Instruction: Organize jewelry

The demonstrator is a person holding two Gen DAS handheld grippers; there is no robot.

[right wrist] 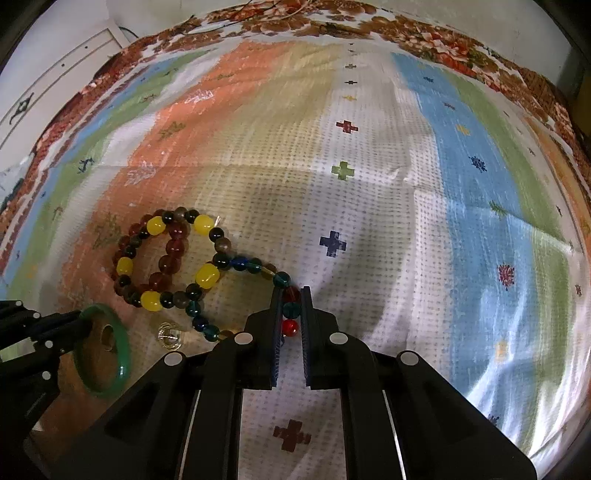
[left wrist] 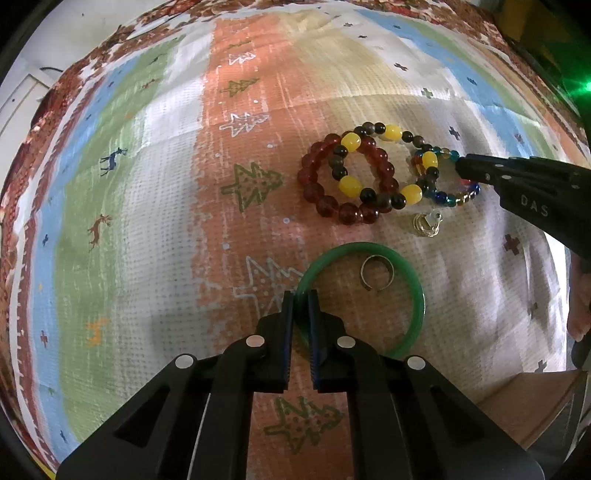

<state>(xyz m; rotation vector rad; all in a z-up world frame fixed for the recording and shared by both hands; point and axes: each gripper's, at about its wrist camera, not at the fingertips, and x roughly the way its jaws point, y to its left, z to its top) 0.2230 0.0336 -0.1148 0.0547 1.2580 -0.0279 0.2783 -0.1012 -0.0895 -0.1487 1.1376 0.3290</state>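
Left hand-held gripper [left wrist: 300, 301] pinches the green bangle [left wrist: 413, 291]; right hand-held gripper [right wrist: 290, 295] clamps the multicolored bead bracelet [right wrist: 240, 263].

Spread across both views: a woven patchwork cloth [left wrist: 166, 206] in orange, green, blue, cream and tan blocks, printed with small trees, deer and crosses, creased along fold lines. Edged with a brown-and-red floral border [right wrist: 424, 33] at the far side. Beyond, at upper left, a white panelled cabinet door [right wrist: 55, 77]. At lower right of the left view, a tan cardboard piece [left wrist: 532, 402].
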